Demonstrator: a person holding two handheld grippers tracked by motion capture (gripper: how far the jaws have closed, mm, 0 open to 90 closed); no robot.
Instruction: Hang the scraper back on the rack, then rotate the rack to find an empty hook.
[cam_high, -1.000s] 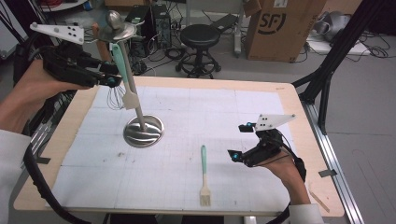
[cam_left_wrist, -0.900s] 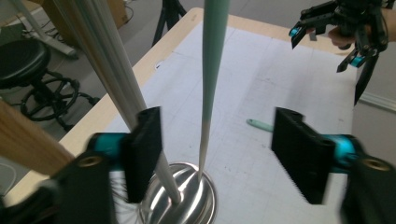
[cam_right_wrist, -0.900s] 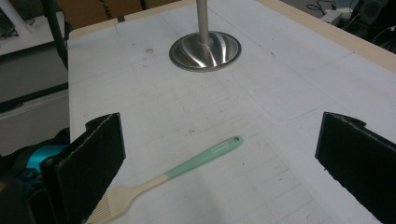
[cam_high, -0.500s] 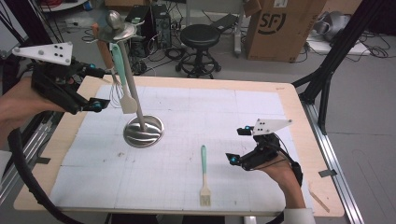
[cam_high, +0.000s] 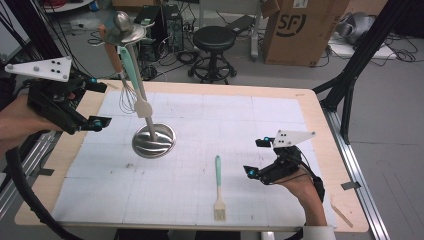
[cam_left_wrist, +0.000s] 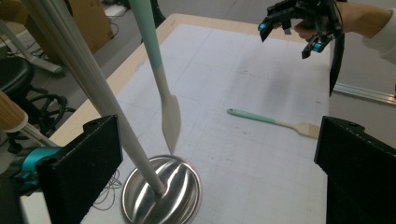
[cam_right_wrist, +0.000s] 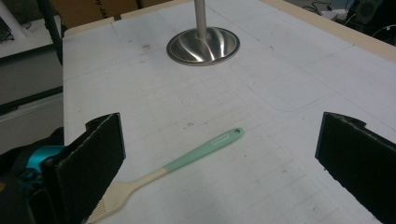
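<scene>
Near the table's front edge lies the brush (cam_high: 218, 186), apart from both grippers. It looks light, with a stiff, probably slick handle; mid-handle is best. The right gripper (cam_high: 260, 160) hovers beside it, jaws apart. The left gripper (cam_high: 95, 102), just opened, holds nothing beside the stand (cam_high: 153, 140).

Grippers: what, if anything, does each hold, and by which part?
Nothing. The left gripper and right gripper are open; the brush lies free.
</scene>
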